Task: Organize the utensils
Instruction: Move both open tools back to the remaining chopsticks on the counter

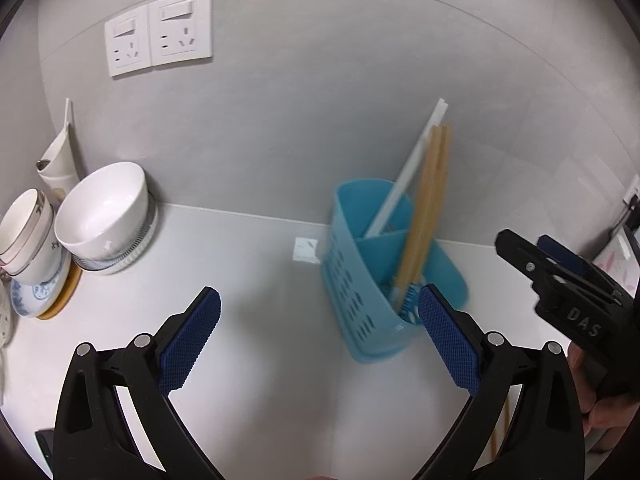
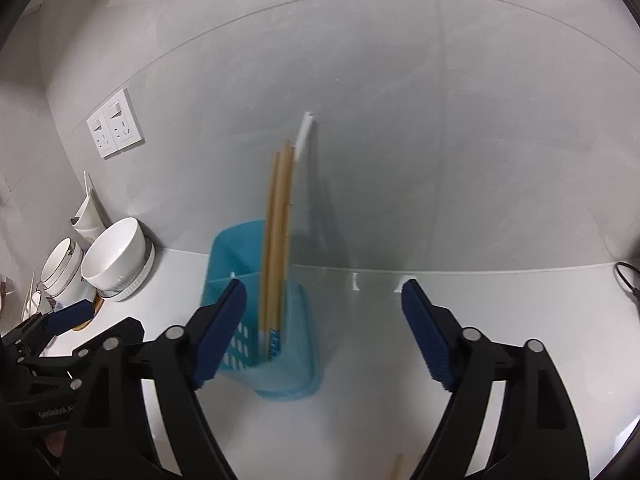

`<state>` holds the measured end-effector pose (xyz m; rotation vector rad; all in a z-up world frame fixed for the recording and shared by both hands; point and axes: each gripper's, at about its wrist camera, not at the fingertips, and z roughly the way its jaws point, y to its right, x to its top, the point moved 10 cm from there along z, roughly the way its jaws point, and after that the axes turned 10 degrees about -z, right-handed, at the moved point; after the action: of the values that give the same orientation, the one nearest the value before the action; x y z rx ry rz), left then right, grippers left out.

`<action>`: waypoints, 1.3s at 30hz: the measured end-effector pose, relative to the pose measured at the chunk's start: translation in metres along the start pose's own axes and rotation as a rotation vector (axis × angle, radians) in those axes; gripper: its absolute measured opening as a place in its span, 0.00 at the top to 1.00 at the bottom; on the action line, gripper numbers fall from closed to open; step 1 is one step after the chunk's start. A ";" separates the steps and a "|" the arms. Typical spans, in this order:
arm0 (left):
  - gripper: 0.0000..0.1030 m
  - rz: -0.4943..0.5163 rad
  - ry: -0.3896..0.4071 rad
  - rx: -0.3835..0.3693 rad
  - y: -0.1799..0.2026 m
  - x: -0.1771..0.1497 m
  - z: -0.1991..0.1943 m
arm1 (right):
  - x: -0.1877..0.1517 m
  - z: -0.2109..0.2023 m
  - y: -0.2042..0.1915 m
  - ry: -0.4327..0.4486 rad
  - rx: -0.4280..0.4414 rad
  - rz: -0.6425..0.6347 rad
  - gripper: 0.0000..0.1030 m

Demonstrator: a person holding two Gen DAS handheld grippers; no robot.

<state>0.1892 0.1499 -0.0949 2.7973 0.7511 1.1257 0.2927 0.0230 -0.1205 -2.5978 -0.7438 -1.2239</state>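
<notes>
Left wrist view: the left tongs (image 1: 320,332) stand wide apart over the white worktop (image 1: 248,360), with nothing between the blue pads. Just beyond the right-hand pad sits a blue slotted utensil holder (image 1: 360,280), near the grey wall. Two wooden chopsticks (image 1: 428,208) stand in its near compartment, leaning up and to the right, blurred. A white stick (image 1: 408,172) leans the same way from the compartment behind the divider. At the left, a white bowl (image 1: 106,212) rests tilted on a ribbed dish, beside stacked cups (image 1: 26,236) and a patterned plate. Two wall sockets (image 1: 160,32) sit above them. The right tongs (image 1: 532,256) show at the right edge, with part of a hand below them.

Right wrist view: the right tongs (image 2: 324,340) are spread wide and grip nothing. The utensil holder (image 2: 280,360) stands between the pads, closer to the left one, and neither pad touches it. The wooden chopsticks (image 2: 276,240) rise from it almost upright, with the white stick (image 2: 302,132) behind them. The bowl (image 2: 116,256) and cups lie at the left, the left tongs (image 2: 72,320) below them.
</notes>
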 end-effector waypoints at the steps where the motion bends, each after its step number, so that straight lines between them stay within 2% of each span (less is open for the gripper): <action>1: 0.06 0.004 -0.006 -0.004 0.004 -0.003 -0.001 | -0.004 -0.005 0.008 -0.008 -0.009 0.002 0.17; 5: 0.06 0.025 -0.043 -0.022 0.020 -0.022 -0.003 | -0.029 -0.023 0.038 -0.050 -0.065 0.009 0.10; 14: 0.06 0.068 -0.169 -0.056 0.058 -0.080 0.003 | -0.100 -0.059 0.098 -0.152 -0.160 0.063 0.09; 20: 0.06 0.099 -0.255 -0.065 0.077 -0.127 0.009 | -0.152 -0.068 0.111 -0.245 -0.172 0.062 0.09; 27: 0.06 0.132 -0.355 -0.076 0.092 -0.181 0.019 | -0.213 -0.067 0.104 -0.376 -0.161 0.042 0.09; 31: 0.06 0.138 -0.403 -0.069 0.096 -0.206 0.025 | -0.237 -0.062 0.094 -0.433 -0.144 0.018 0.15; 35: 0.06 0.139 -0.436 -0.061 0.099 -0.225 0.031 | -0.262 -0.060 0.084 -0.492 -0.126 -0.002 0.30; 39: 0.06 0.142 -0.463 -0.053 0.100 -0.240 0.034 | -0.282 -0.059 0.079 -0.533 -0.120 -0.004 0.36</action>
<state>0.1051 -0.0409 -0.2535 2.9274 0.4753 0.4594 0.1415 -0.1688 -0.2923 -3.0604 -0.7740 -0.5813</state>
